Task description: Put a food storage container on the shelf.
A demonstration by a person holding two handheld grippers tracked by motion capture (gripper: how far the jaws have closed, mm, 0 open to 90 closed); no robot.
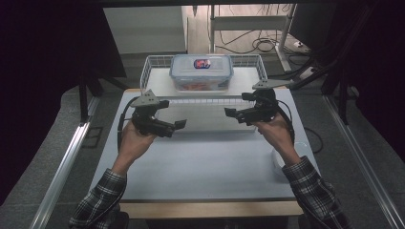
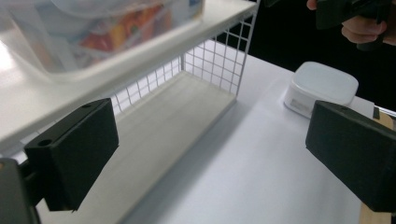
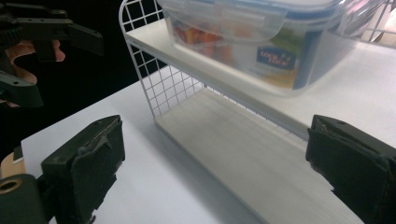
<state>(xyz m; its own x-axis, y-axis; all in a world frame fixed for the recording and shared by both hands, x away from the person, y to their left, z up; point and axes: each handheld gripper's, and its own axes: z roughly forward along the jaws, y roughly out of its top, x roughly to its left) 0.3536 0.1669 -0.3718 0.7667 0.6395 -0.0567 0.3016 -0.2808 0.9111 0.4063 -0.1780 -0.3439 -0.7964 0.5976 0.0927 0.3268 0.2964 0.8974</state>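
Basically a white tabletop [image 1: 200, 162] with a pale wood front edge, set in a dark room. Grey carpet-like floor on both sides, with a metal rail [image 1: 62, 167] running along the left and another [image 1: 363, 157] along the right. Black curtains or panels close off the far left and right. Behind the table: a lighter floor patch, loose black cables [image 1: 260, 44] and white frame legs.

At the table's far edge stands a white wire shelf rack [image 1: 155, 64] with a raised top deck and a wooden base board [image 3: 261, 154] under it. The clear lidded food container [image 1: 201, 71] with blue latches sits on the top deck, roughly centred, colourful contents inside, a label on its side in the right gripper view. A small white rounded box [image 2: 321, 88] sits on the table toward the person's right side, well apart from the rack.

Left gripper [image 1: 180, 124] hovers just in front of the rack's left end, jaws spread wide, nothing between them. Right gripper [image 1: 230, 112] hovers in front of the rack's right end, jaws likewise wide apart and empty. Both point inward toward each other, below the container's level. Neither touches rack or container. Plaid sleeves [image 1: 315, 195] come in from the bottom edge.
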